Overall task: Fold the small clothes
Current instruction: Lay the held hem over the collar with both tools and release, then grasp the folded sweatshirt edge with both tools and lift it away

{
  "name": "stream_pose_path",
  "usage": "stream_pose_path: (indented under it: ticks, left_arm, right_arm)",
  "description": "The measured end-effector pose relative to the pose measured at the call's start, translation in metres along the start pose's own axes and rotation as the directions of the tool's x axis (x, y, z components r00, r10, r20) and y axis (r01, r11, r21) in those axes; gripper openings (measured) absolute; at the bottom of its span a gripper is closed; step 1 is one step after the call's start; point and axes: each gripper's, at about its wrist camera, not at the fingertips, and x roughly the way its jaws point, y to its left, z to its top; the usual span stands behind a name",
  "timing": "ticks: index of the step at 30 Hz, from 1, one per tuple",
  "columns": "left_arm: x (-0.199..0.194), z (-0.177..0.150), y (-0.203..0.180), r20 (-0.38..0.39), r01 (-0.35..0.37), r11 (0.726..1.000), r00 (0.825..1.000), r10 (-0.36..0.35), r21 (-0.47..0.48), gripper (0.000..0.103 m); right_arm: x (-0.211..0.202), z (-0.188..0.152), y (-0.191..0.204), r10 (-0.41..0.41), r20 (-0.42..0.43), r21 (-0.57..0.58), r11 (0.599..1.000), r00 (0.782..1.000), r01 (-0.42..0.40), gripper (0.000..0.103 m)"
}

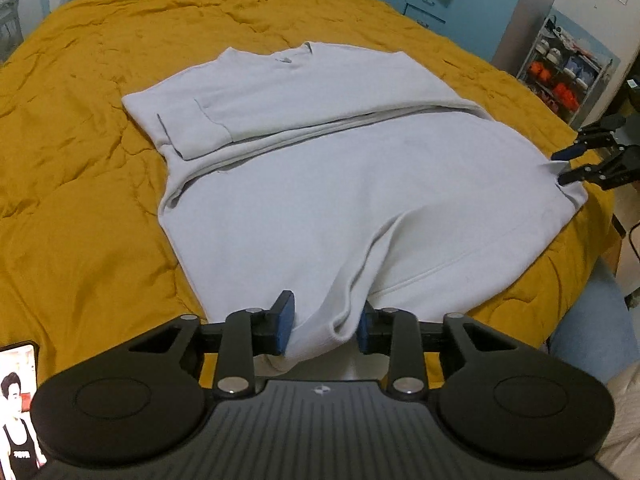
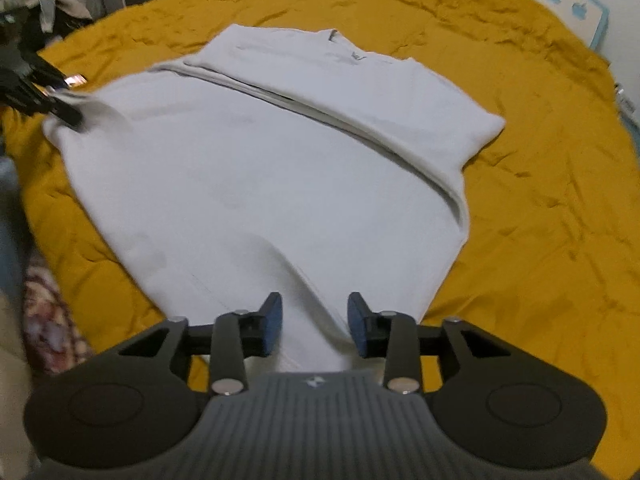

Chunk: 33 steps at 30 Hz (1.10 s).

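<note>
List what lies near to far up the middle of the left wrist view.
Left gripper with the hem bunched between its fingers, white sweatshirt body, folded sleeve lying across it, collar, mustard bedspread.

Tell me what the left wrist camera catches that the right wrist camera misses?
Only the left view shows a phone screen and a shelf rack. Only the right view shows a blue panel with apple shapes. Both show the white sweatshirt on the mustard bedspread, with the left hand-held gripper and right hand-held gripper at its hem.
</note>
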Motion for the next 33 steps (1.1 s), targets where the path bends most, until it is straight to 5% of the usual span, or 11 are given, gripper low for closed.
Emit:
stream_pose_path:
  ticks: [3,9,16,26,33]
  left_arm:
    - [-0.001,0.000,-0.002,-0.001,-0.024,1.000,1.000,0.024,-0.002,0.027]
    - [0.004,0.002,-0.003,-0.005,-0.055,0.999,0.998,0.055,-0.001,0.025]
    - [0.006,-0.002,0.001,-0.003,-0.054,0.998,0.999,0.053,-0.043,0.025]
    - [0.006,-0.004,0.002,-0.001,-0.054,0.996,0.999,0.054,-0.064,0.025]
    - [-0.012,-0.009,-0.001,0.067,-0.072,0.989,0.994,0.081,-0.127,0.009]
  right_arm:
    - [0.000,0.004,-0.005,0.020,-0.013,-0.018,1.000,1.000,-0.020,0.046]
    - [0.008,0.012,-0.013,-0.063,-0.085,-0.097,0.994,0.994,0.054,0.047]
    - [0.022,0.008,-0.047,-0.034,-0.118,0.047,0.998,0.992,0.040,0.046]
    - [0.012,-0.018,-0.062,0.053,-0.004,0.312,0.949,0.999,-0.049,0.020]
    - [-0.022,-0.021,-0.038,0.005,0.100,0.264,0.964,0.995,-0.031,0.007]
